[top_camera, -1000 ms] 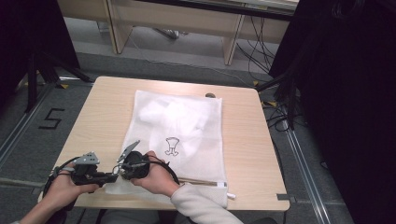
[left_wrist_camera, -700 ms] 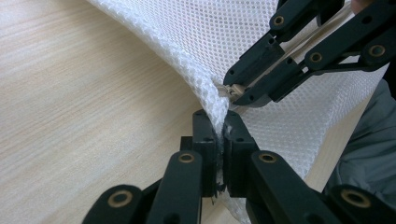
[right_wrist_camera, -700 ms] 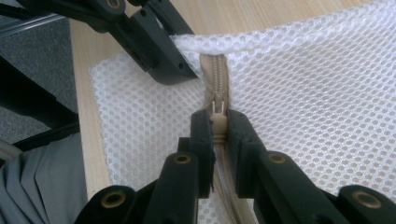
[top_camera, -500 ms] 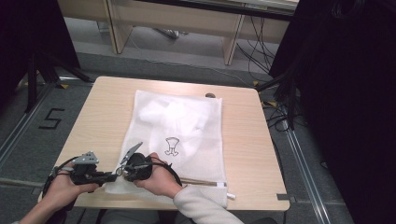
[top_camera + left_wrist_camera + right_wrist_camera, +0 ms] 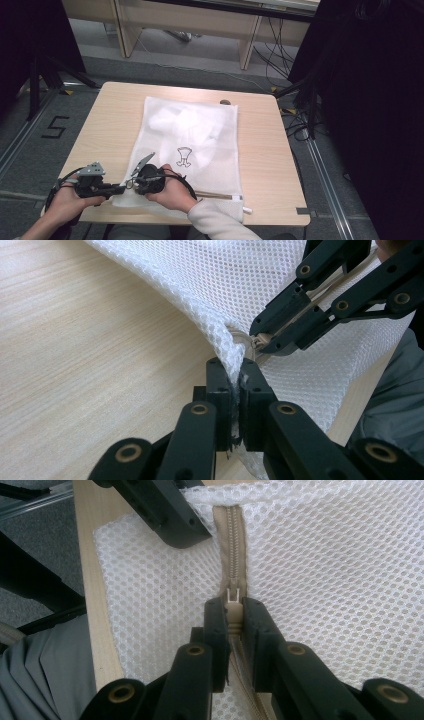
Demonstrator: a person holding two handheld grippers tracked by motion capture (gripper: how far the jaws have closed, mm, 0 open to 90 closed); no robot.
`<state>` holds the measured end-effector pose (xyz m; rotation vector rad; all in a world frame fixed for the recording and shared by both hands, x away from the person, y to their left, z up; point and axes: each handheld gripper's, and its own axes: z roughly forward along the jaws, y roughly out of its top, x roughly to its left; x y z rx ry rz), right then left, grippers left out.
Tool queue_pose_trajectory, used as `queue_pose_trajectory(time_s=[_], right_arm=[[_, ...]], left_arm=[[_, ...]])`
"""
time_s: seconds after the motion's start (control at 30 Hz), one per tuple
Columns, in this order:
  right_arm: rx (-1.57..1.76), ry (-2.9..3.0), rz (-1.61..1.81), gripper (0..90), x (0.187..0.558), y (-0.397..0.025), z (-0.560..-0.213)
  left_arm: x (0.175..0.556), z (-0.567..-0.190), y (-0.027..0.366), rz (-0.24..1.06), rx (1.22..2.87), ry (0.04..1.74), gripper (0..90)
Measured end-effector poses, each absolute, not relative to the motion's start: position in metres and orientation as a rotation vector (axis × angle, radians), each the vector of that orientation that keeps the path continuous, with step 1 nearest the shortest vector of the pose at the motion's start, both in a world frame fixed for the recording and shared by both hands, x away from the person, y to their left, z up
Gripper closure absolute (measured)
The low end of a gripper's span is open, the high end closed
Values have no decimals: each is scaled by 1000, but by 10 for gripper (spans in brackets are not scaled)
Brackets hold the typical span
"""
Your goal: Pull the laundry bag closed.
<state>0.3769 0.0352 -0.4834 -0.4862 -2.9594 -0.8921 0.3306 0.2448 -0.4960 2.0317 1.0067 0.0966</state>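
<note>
A white mesh laundry bag (image 5: 192, 132) lies flat on the wooden table (image 5: 260, 150), with white cloth and a small printed figure showing through it. Its beige zipper (image 5: 231, 540) runs along the near edge. My left gripper (image 5: 121, 188) is shut on the bag's near left corner (image 5: 231, 352). My right gripper (image 5: 131, 184) comes in from the right, right next to the left one, and is shut on the zipper's pull (image 5: 233, 600). In the left gripper view, the right gripper (image 5: 260, 340) sits just beyond my own jaws.
The table's near edge (image 5: 97, 625) runs close beside the bag's corner. A small dark object (image 5: 225, 102) lies at the bag's far right corner. Wooden furniture (image 5: 190, 20) and cables (image 5: 300, 100) stand beyond and to the right of the table.
Both grippers stay at the bag's near left corner. The right hand has shifted slightly toward the left gripper.
</note>
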Motion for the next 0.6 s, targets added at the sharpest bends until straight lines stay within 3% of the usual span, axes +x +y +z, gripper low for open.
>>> queue_pose_trajectory(time_s=[0.6], right_arm=[[-497,-2940,-889,823,374,25,-484]], left_arm=[[331,-496,245,107,2032,1001,851]])
